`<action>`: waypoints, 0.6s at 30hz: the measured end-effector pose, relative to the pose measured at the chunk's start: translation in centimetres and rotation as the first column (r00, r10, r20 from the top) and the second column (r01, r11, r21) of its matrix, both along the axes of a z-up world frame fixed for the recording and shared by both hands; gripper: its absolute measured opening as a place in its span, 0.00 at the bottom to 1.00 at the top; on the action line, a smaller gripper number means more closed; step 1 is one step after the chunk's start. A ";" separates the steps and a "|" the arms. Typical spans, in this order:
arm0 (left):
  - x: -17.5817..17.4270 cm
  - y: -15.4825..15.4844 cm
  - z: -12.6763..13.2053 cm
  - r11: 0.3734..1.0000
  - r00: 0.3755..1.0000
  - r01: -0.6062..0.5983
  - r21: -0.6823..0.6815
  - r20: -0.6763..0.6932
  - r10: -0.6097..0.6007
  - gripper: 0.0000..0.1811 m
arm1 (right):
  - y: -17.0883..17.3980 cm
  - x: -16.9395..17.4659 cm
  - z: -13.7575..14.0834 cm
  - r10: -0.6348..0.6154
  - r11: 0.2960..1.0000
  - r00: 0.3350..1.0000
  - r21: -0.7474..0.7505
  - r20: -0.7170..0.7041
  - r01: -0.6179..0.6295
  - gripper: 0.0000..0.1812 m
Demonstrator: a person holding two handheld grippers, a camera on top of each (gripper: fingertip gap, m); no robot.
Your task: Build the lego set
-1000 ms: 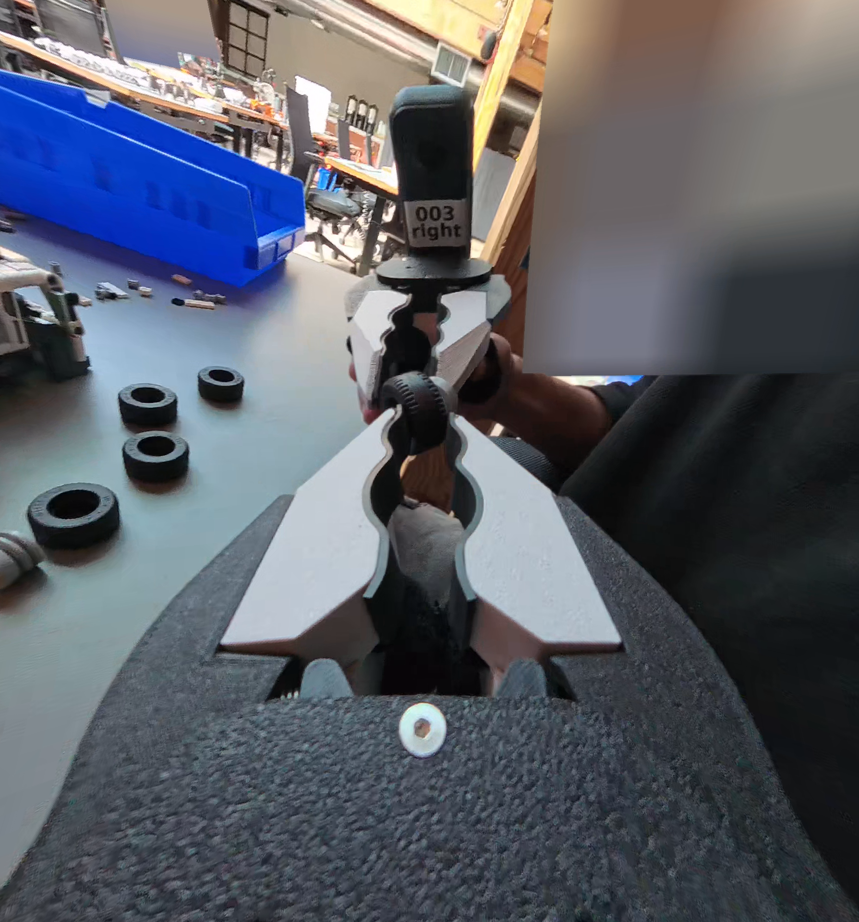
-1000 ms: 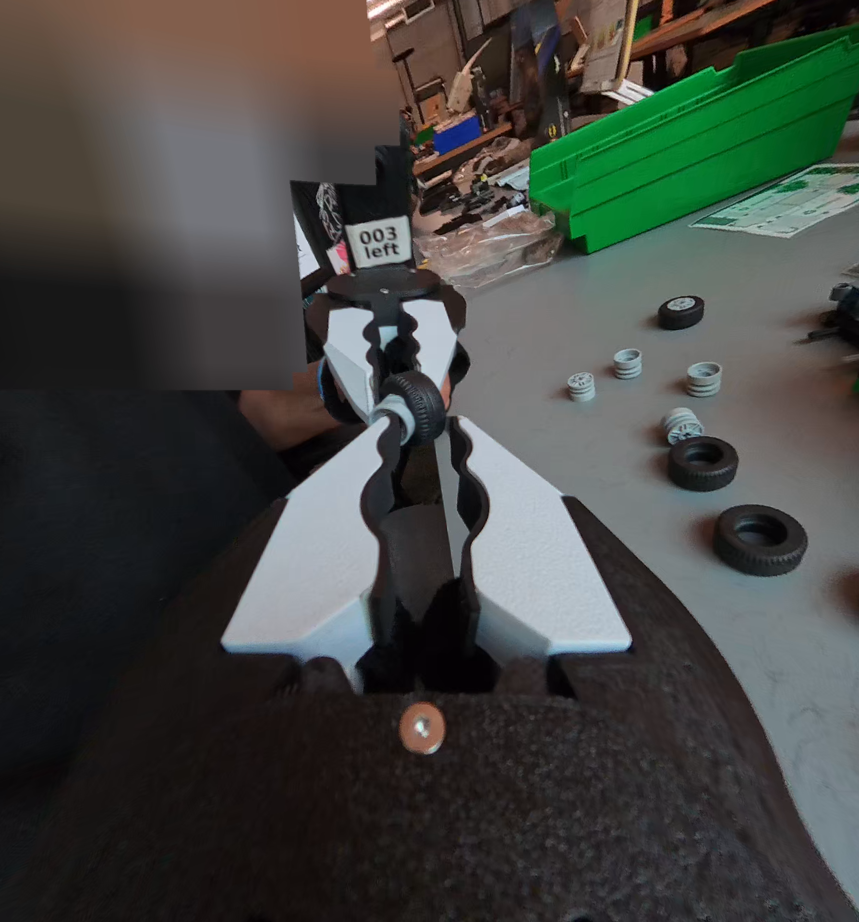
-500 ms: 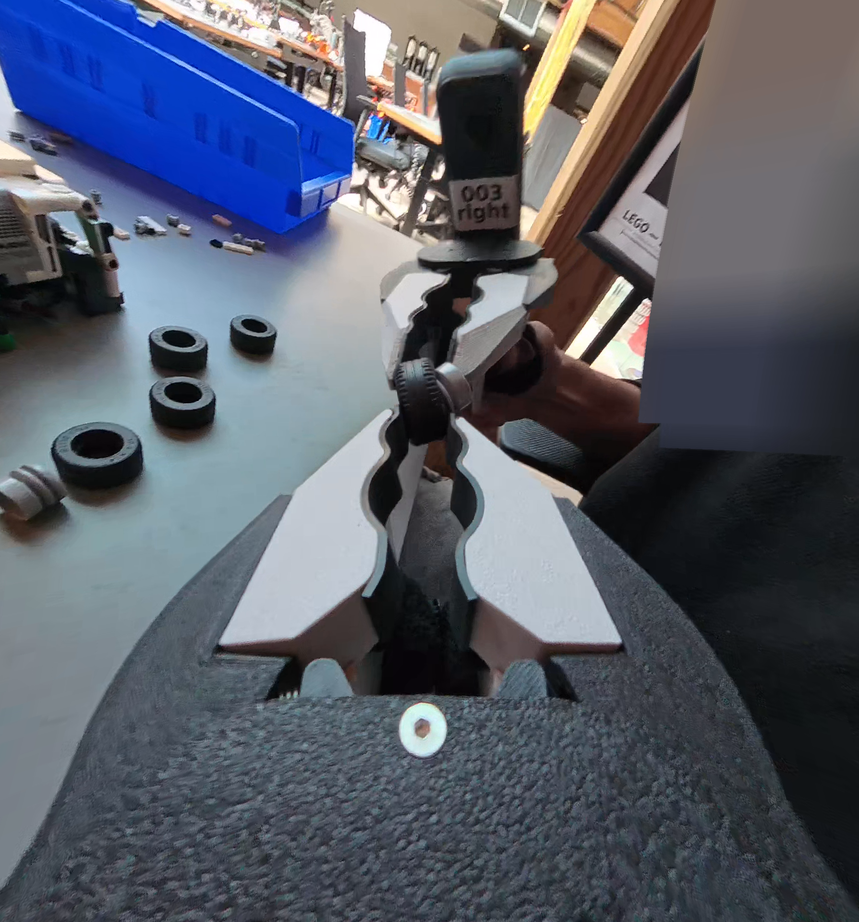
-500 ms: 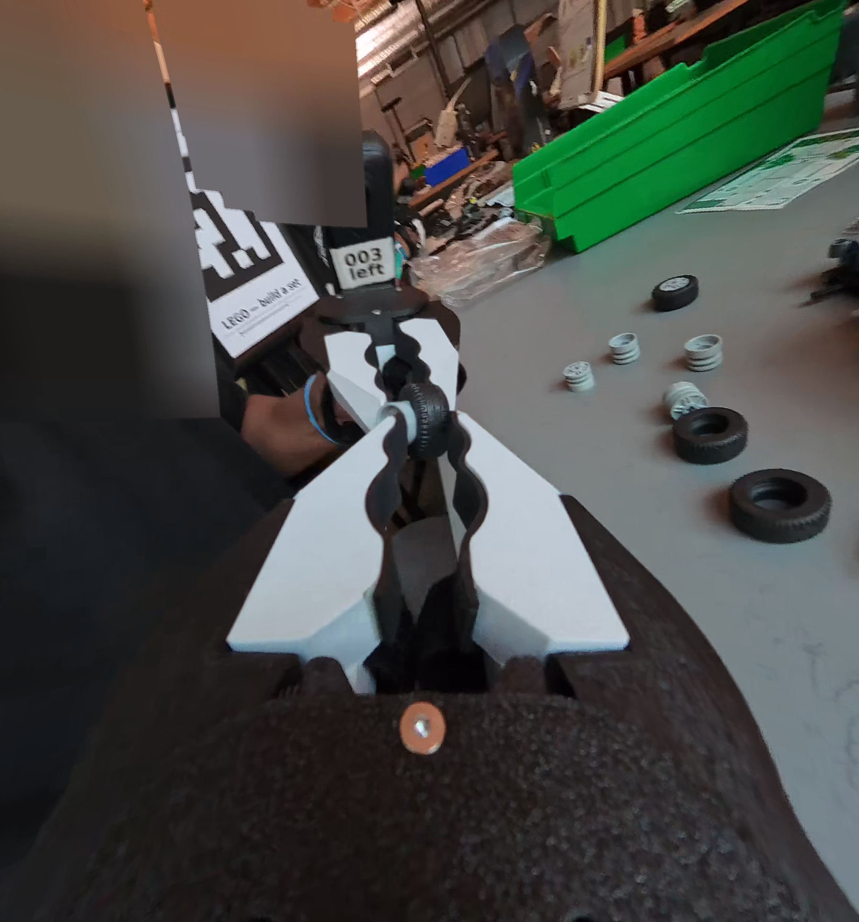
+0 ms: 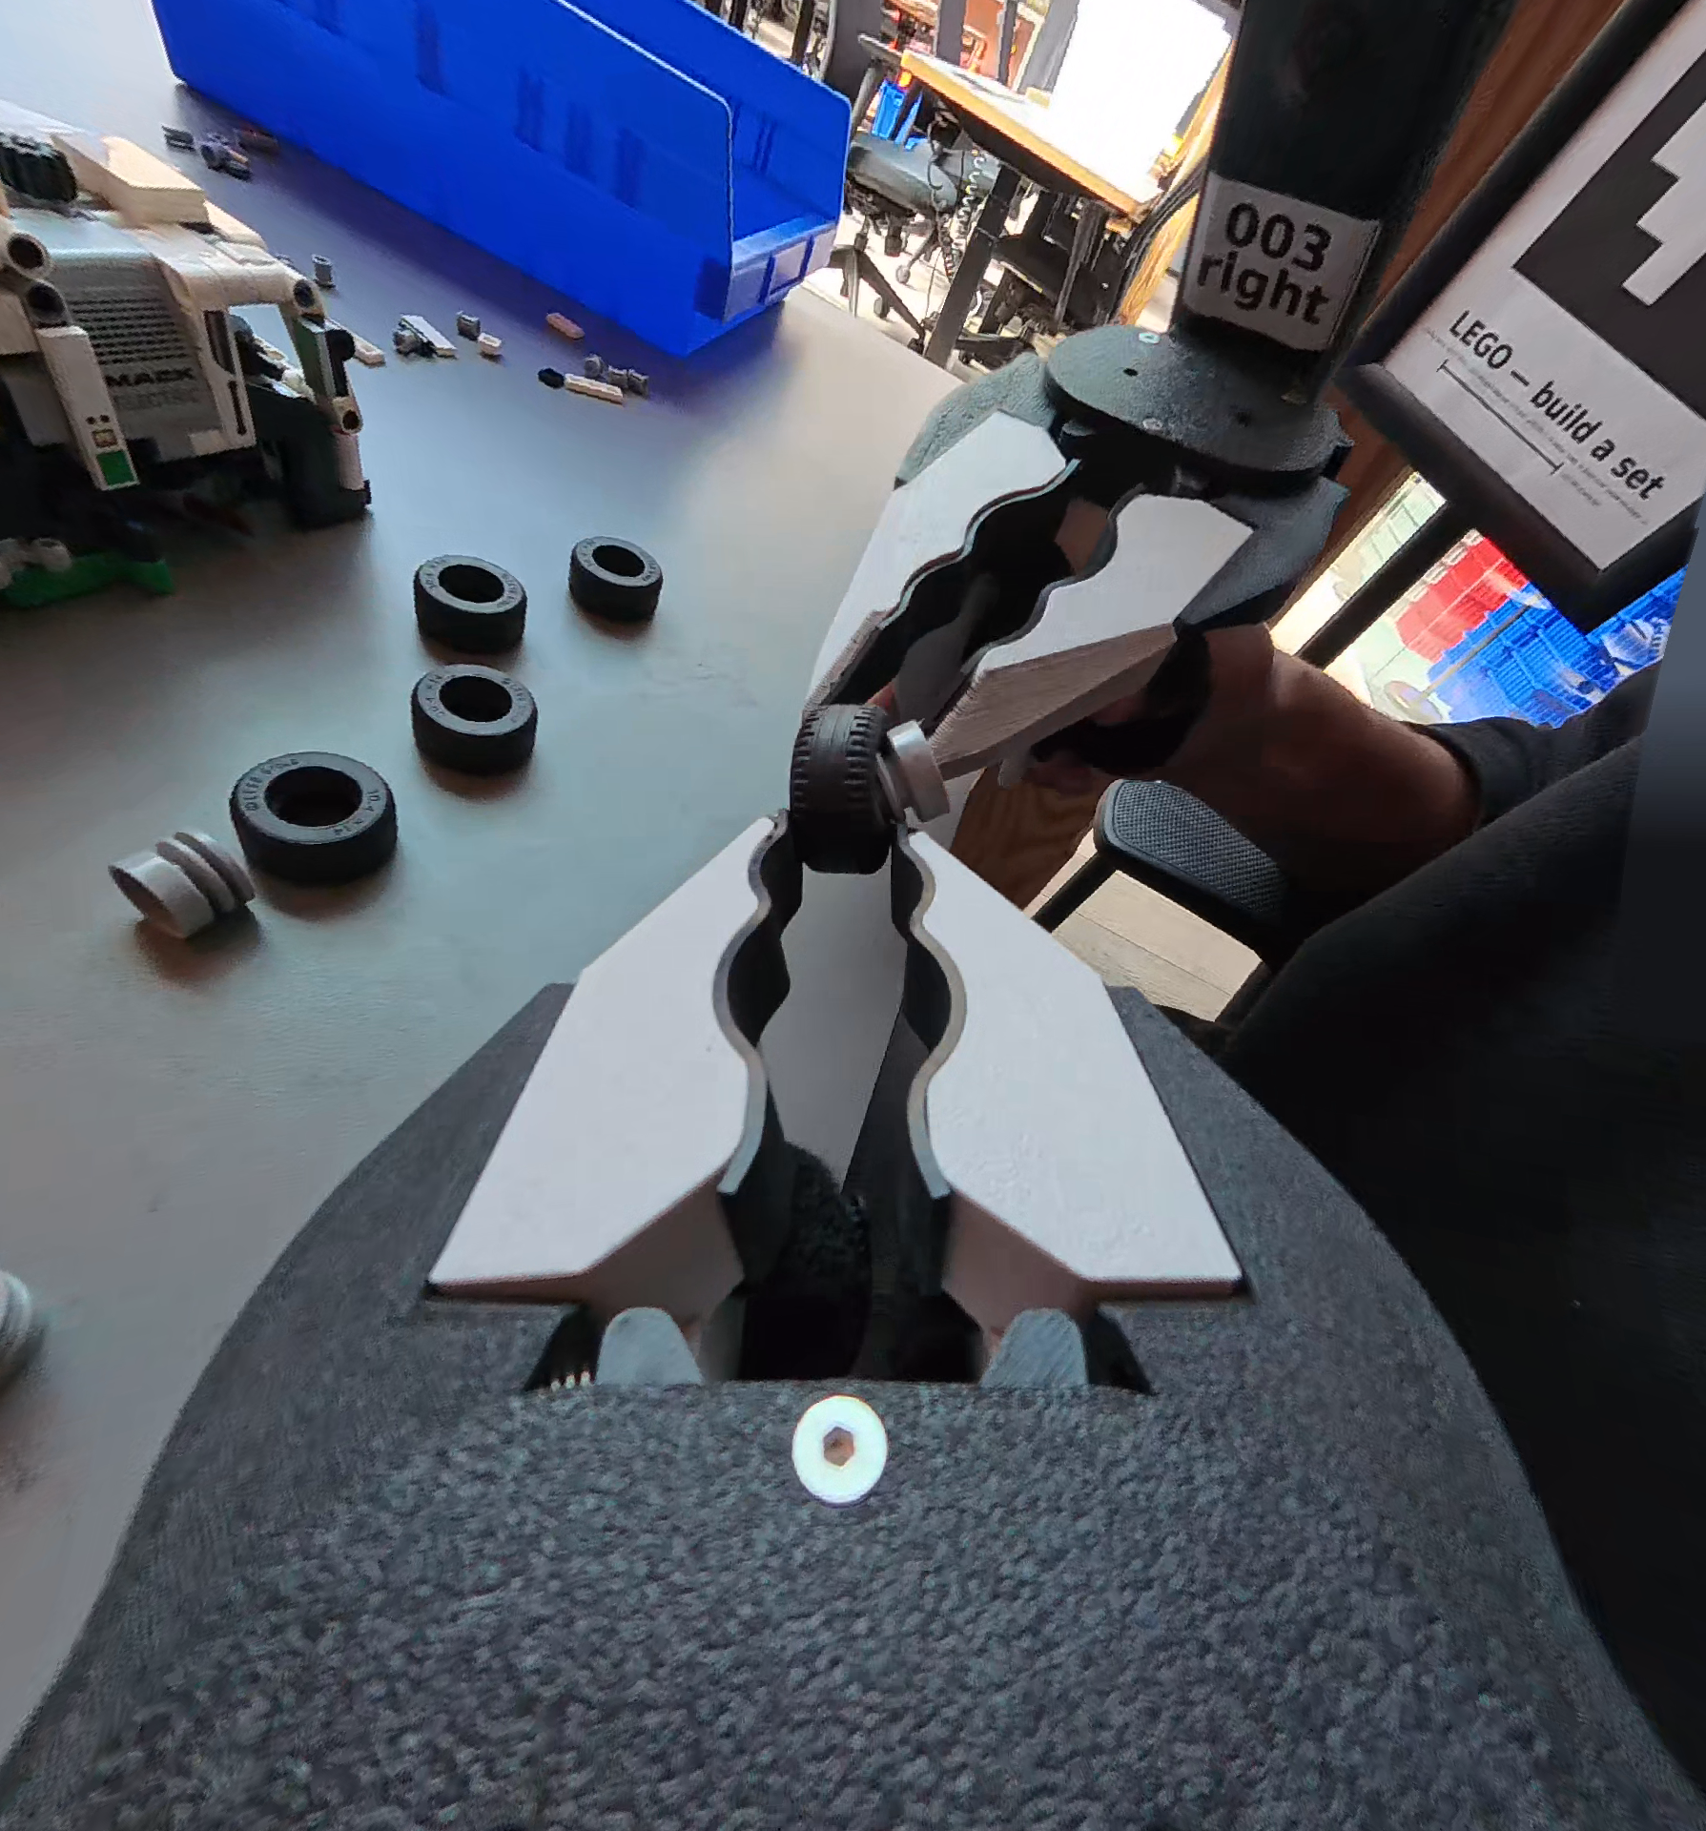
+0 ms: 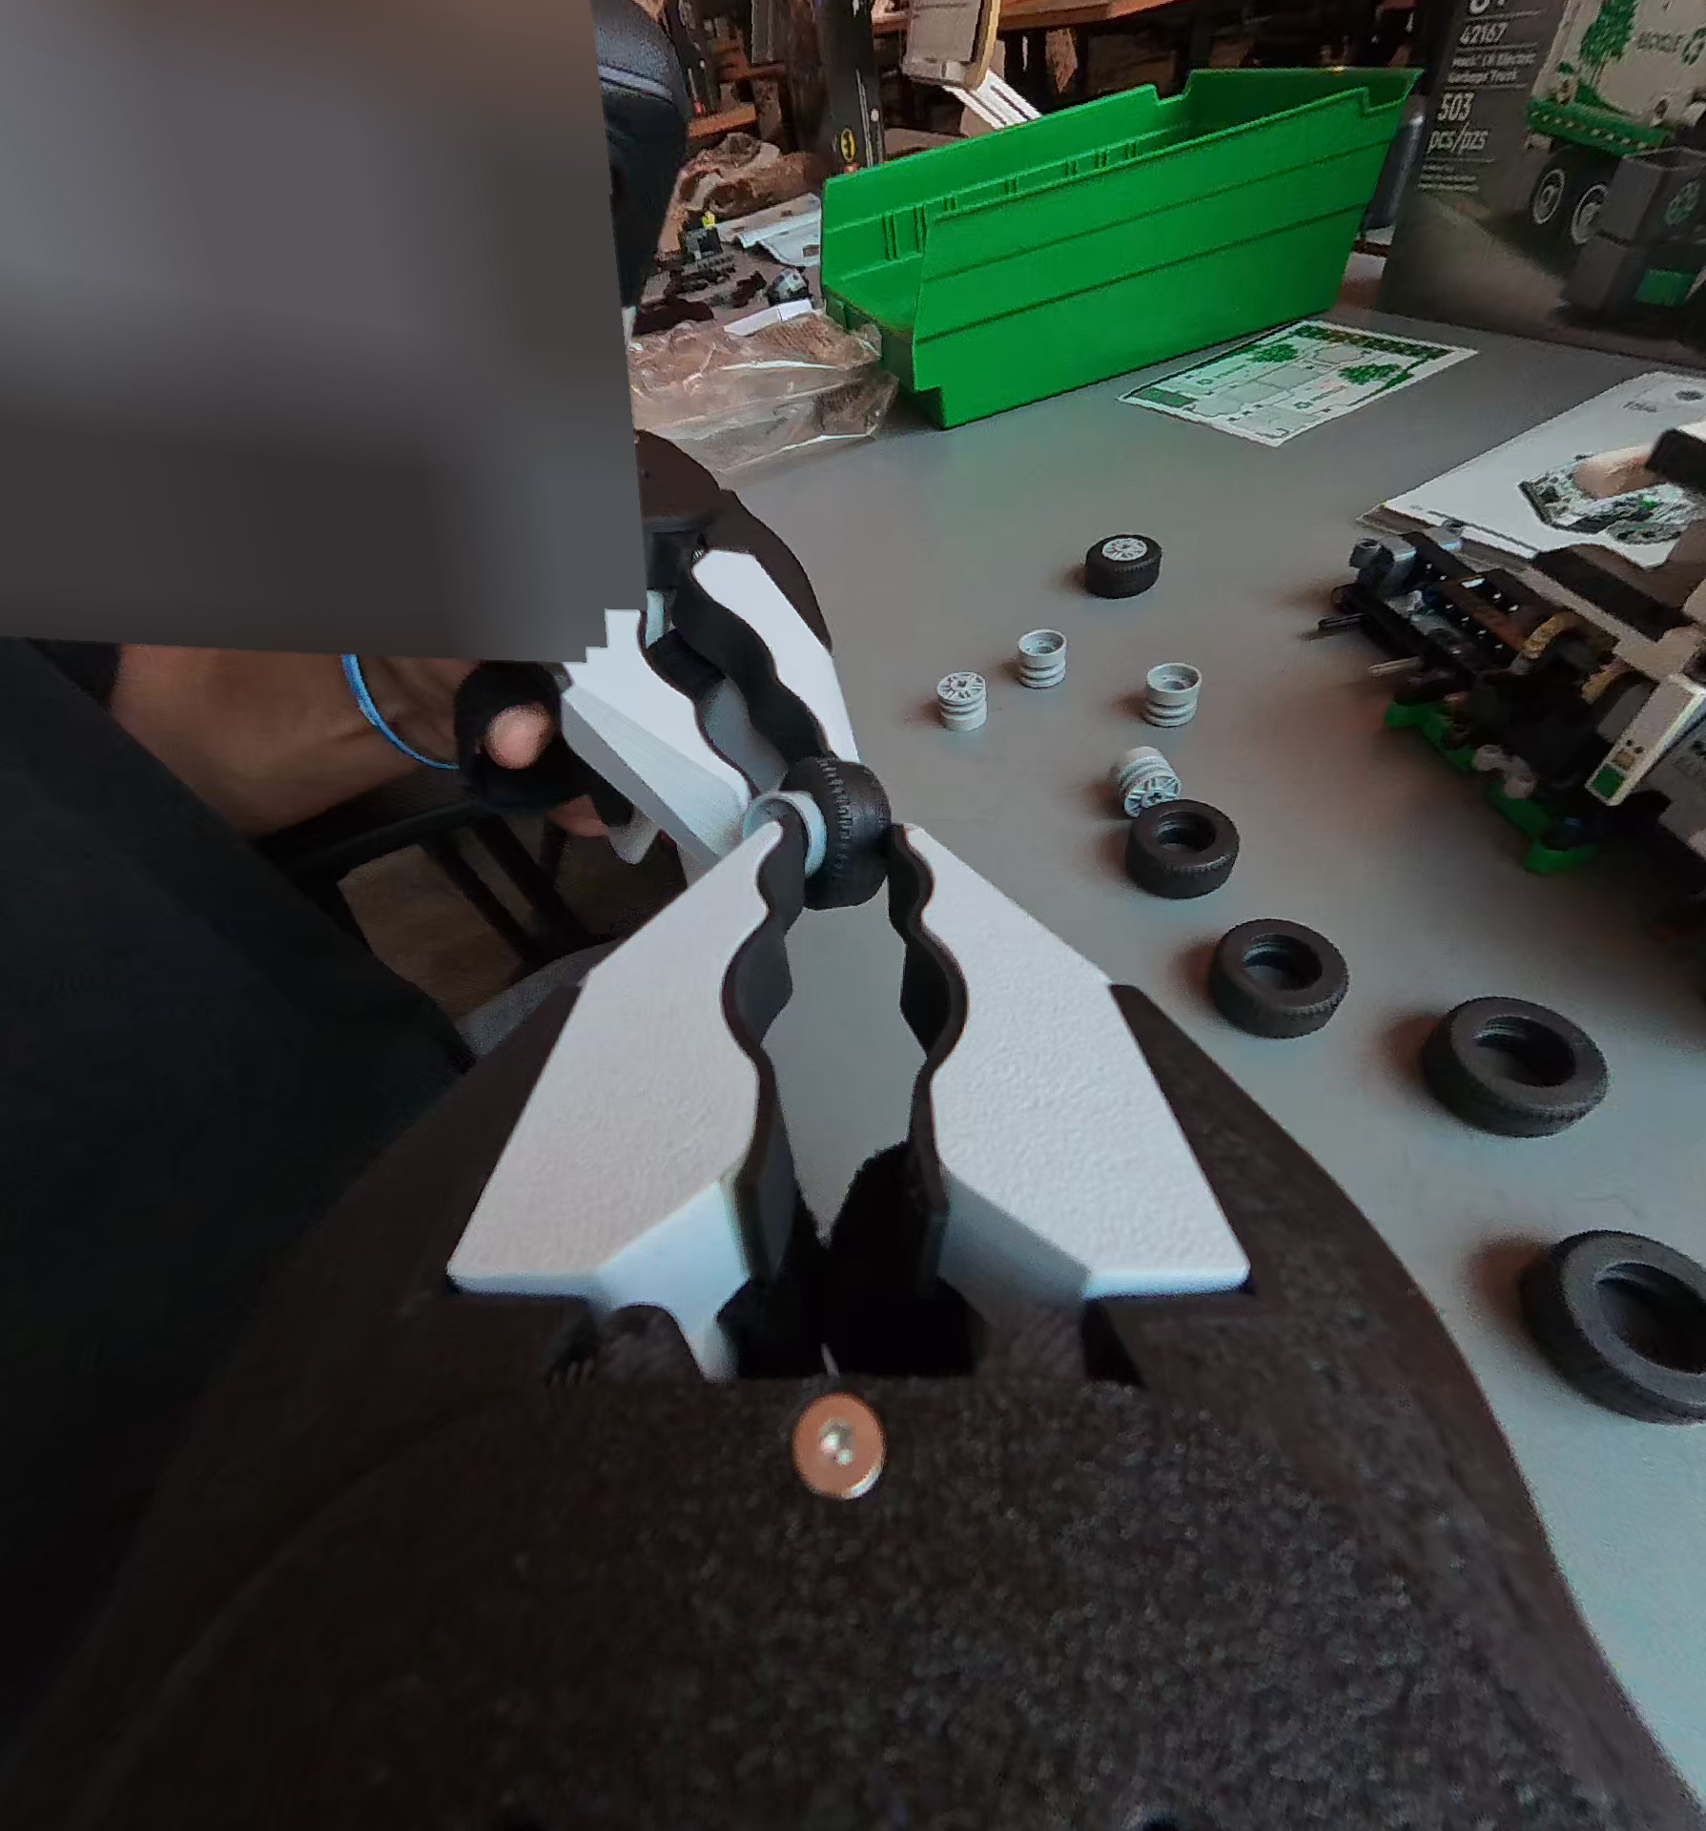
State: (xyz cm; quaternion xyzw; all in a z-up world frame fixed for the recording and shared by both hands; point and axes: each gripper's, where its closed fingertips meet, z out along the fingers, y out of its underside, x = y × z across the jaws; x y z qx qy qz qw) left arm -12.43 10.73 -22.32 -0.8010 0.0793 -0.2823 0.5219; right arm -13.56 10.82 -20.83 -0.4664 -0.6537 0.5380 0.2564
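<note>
My left gripper (image 5: 839, 832) is shut on a small black tyre (image 5: 839, 793) held in the air near the table's edge. My right gripper (image 5: 883, 728) comes in from above and pinches a grey rim (image 5: 913, 771) that sticks out of the tyre's right side. In the right wrist view, my right gripper (image 6: 841, 837) has the tyre (image 6: 849, 832) and rim (image 6: 789, 817) at its tips, and the left gripper comes in from the upper left. The part-built white and green truck (image 5: 135, 396) stands on the table (image 5: 631, 476), also in the right wrist view (image 6: 1621, 694).
Several loose tyres (image 5: 314, 817) (image 6: 1277, 976), grey rims (image 5: 180, 882) (image 6: 1042, 657) and one finished wheel (image 6: 1123, 565) lie on the table. A blue bin (image 5: 532, 149), a green bin (image 6: 1076, 248), a booklet (image 6: 1522, 476) and the set's box (image 6: 1572, 149) stand farther back. My left and right fingertips are right by each other. The finished wheel (image 6: 1123, 565) is about equally far from each gripper, around 25 cm.
Both grippers have swung round with the wheel between them. They were in a straight line and now meet at an angle. The grey rim now shows sticking out of the tyre.
</note>
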 end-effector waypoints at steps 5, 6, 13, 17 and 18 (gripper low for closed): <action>0.8 -1.2 0.4 0.994 0.991 0.107 -0.004 0.079 -0.106 0.24 | -0.2 0.0 -0.1 0.000 1.000 1.000 0.018 -0.014 0.000 0.09; 1.1 -1.6 0.8 0.990 0.981 0.144 0.001 0.129 -0.143 0.25 | -0.3 0.1 0.2 0.014 1.000 1.000 -0.013 -0.021 -0.014 0.09; 0.3 -1.0 0.4 0.997 0.997 0.074 0.013 0.032 -0.075 0.15 | -0.9 0.0 -0.2 0.005 0.996 1.000 0.087 -0.026 -0.003 0.09; 0.4 -1.4 0.6 0.995 0.995 0.097 0.036 -0.012 -0.096 0.14 | -1.4 0.3 0.1 0.042 0.998 0.999 0.040 -0.034 -0.041 0.09; 0.6 -1.5 0.6 0.994 0.994 0.102 0.042 -0.033 -0.100 0.14 | -1.5 0.5 0.1 0.060 0.998 0.998 0.015 -0.021 -0.060 0.09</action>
